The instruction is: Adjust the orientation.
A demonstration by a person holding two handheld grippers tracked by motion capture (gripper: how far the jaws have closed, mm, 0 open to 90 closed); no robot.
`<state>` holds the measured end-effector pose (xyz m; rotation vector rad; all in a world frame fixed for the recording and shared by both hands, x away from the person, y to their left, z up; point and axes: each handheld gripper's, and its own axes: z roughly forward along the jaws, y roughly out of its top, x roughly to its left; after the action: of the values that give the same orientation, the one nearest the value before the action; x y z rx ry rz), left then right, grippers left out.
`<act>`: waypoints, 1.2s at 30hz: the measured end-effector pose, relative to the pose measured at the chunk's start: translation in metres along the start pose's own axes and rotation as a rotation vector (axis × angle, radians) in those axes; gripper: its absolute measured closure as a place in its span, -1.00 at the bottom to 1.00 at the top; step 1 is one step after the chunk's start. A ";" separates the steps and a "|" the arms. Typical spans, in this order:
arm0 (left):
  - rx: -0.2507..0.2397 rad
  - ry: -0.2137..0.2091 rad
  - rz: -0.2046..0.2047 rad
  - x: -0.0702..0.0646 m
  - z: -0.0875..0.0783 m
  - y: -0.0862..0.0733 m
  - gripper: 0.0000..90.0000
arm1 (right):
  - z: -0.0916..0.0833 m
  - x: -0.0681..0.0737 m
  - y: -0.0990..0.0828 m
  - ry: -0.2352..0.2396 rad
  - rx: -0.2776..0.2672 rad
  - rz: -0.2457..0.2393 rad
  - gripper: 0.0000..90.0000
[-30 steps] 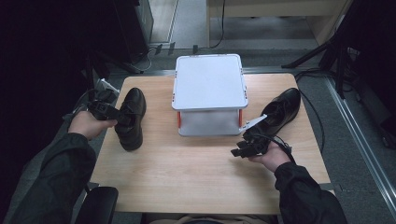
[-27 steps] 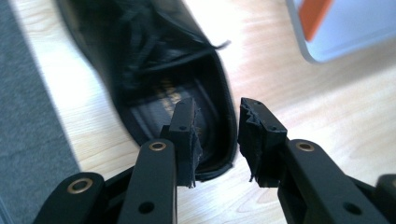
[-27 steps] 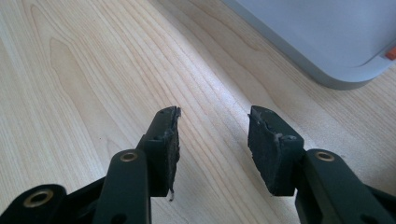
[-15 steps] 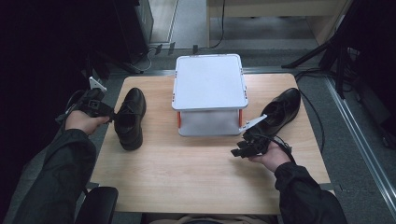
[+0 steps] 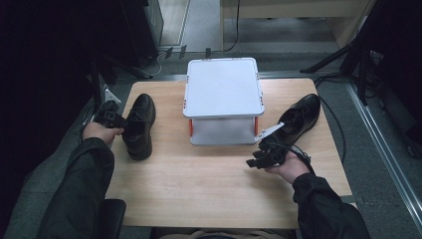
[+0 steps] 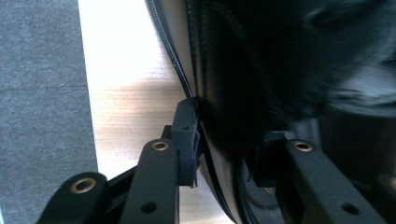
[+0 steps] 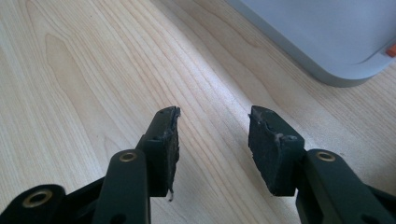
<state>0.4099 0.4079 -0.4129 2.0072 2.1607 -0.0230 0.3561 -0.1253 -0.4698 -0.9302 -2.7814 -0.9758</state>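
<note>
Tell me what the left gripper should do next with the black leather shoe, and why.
Probably finish closing: the left gripper straddles the side wall of the black leather shoe on the left, one jaw outside, one inside, and its jaws have just been closing. Then lift.

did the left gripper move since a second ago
Yes. In the high view the left gripper has shifted away from the white box toward the table's left edge, its jaws just closing around the left shoe's side.
</note>
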 end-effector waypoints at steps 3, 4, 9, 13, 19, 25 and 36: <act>0.009 0.005 -0.021 0.002 0.005 0.003 0.65 | 0.000 0.000 0.000 -0.001 0.001 0.002 0.20; 0.009 0.005 -0.021 0.002 0.005 0.003 0.66 | 0.000 0.000 0.000 -0.001 0.001 0.002 0.20; 0.027 0.003 -0.053 0.002 0.003 0.006 0.77 | -0.001 -0.001 0.000 -0.001 -0.001 -0.002 0.20; 0.029 0.018 -0.090 0.003 -0.001 0.008 0.85 | -0.001 -0.001 0.000 -0.001 -0.004 -0.001 0.20; 0.030 -0.001 -0.133 0.006 -0.006 0.012 0.90 | -0.001 -0.001 0.000 -0.003 -0.002 0.001 0.20; -0.009 -0.034 -0.137 0.003 -0.025 0.017 0.91 | -0.001 -0.002 0.000 -0.003 -0.002 0.000 0.20; -0.058 -0.021 -0.109 -0.029 -0.081 0.041 0.91 | 0.000 -0.001 0.000 -0.001 0.000 -0.001 0.20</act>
<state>0.4414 0.3937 -0.3239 1.8478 2.2288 0.0030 0.3574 -0.1260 -0.4698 -0.9290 -2.7832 -0.9753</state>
